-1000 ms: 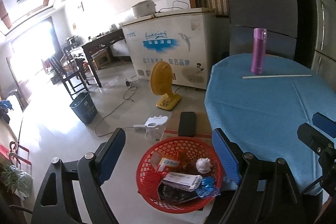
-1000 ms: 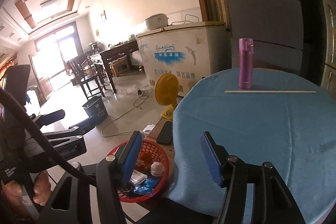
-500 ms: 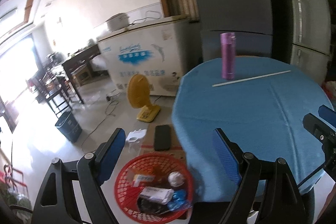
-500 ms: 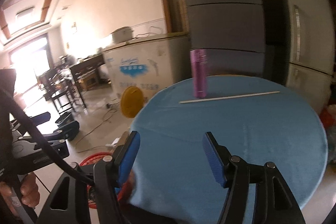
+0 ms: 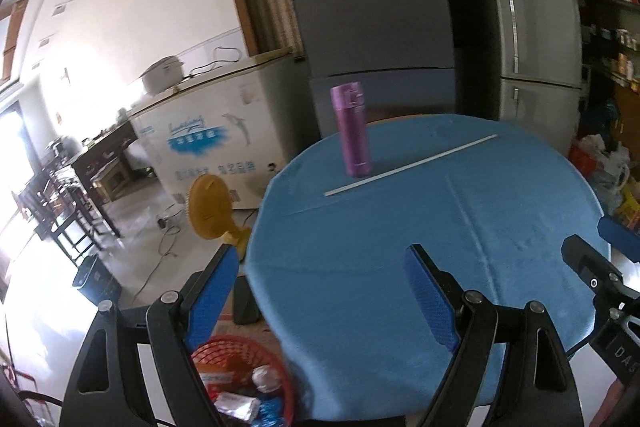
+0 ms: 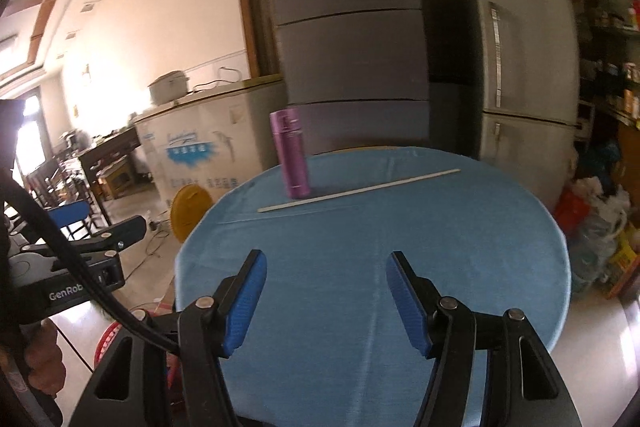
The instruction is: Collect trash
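A red mesh basket (image 5: 276, 363) holding several pieces of trash sits on the floor at the near left of a round blue-covered table (image 5: 500, 227). A sliver of the basket shows in the right wrist view (image 6: 106, 339). A purple flask (image 5: 351, 131) stands upright at the table's far side, with a long white stick (image 5: 412, 165) lying just in front of it. Both show in the right wrist view too: flask (image 6: 291, 155), stick (image 6: 360, 190). My left gripper (image 5: 320, 295) is open and empty over the table's near left edge. My right gripper (image 6: 326, 297) is open and empty over the table's near part.
A white chest freezer (image 5: 224, 131) and a yellow fan (image 5: 208, 211) stand left of the table. Tall grey fridges (image 5: 376, 19) stand behind it. A dark bin (image 5: 96, 281), chairs and cables are on the floor at left. Bags (image 6: 596, 215) lie at right.
Both grippers have swung right and up, from over the basket to facing the table. The basket has slid to the lower left of both views. Both stay open.
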Action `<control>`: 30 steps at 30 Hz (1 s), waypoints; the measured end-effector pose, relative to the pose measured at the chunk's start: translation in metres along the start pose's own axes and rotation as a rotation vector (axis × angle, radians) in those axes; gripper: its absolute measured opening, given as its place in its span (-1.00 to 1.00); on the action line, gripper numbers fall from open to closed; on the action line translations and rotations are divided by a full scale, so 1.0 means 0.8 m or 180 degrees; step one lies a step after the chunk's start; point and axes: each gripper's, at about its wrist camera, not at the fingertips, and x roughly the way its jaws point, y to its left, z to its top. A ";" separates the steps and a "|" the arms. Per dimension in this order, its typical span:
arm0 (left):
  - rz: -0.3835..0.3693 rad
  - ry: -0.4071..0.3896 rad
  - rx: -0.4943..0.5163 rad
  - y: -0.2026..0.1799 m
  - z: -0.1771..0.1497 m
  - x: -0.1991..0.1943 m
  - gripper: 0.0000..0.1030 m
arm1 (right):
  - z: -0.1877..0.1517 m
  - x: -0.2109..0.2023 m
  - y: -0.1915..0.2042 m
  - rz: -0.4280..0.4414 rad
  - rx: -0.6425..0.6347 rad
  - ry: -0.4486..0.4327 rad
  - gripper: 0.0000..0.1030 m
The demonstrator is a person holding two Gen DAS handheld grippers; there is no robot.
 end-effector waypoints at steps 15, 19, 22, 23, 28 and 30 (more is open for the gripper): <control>-0.0237 -0.0035 0.0283 -0.093 0.029 0.001 0.65 | 0.011 -0.005 -0.091 -0.0519 0.0249 -0.0098 0.28; -0.0320 -0.0018 0.0306 -0.106 0.031 0.002 0.65 | 0.009 -0.009 -0.103 -0.0575 0.0312 -0.0097 0.28; -0.0392 0.0006 0.0323 -0.115 0.031 0.001 0.65 | 0.008 -0.012 -0.114 -0.0599 0.0378 -0.0097 0.28; -0.0414 0.0015 0.0322 -0.118 0.031 0.002 0.65 | 0.008 -0.012 -0.117 -0.0610 0.0403 -0.0093 0.28; -0.0495 0.0036 0.0287 -0.122 0.029 0.003 0.65 | 0.005 -0.016 -0.125 -0.0645 0.0466 -0.0071 0.28; -0.0520 0.0052 0.0272 -0.122 0.027 0.004 0.65 | 0.004 -0.016 -0.124 -0.0658 0.0473 -0.0058 0.28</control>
